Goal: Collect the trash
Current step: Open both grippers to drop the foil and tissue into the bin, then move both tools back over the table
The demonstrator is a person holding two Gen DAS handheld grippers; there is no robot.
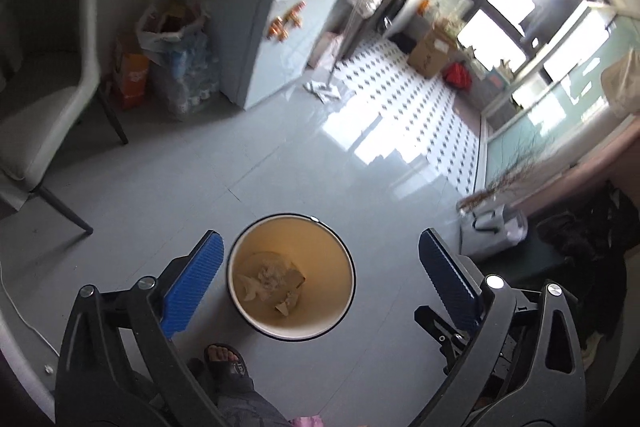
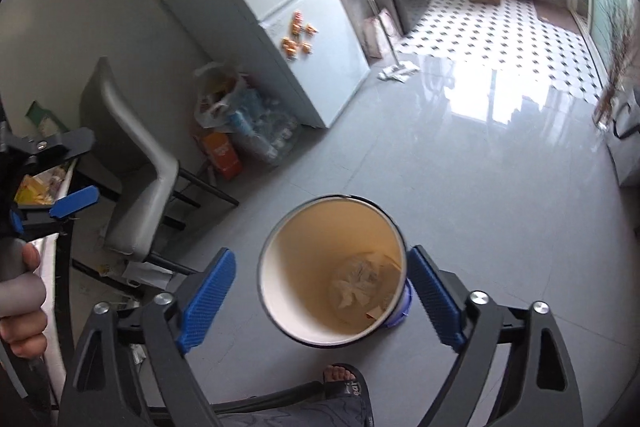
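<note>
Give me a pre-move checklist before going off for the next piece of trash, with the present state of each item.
1. Left gripper empty: ok, jaws stand wide with nothing between the pads.
2. Right gripper empty: ok, jaws wide, no pad touches the bin.
3. Bin upright on the floor: ok, mouth open and facing up.
4. Earlier trash inside the bin: ok, crumpled paper lies at the bottom, well below the rim.
5. Room left in the bin: ok, mostly empty.
6. Foot clear of the bin: ok, it stands just beside it, apart.
7. Next trash located: cannot tell, scraps show on the floor near the chair, blurred.
</note>
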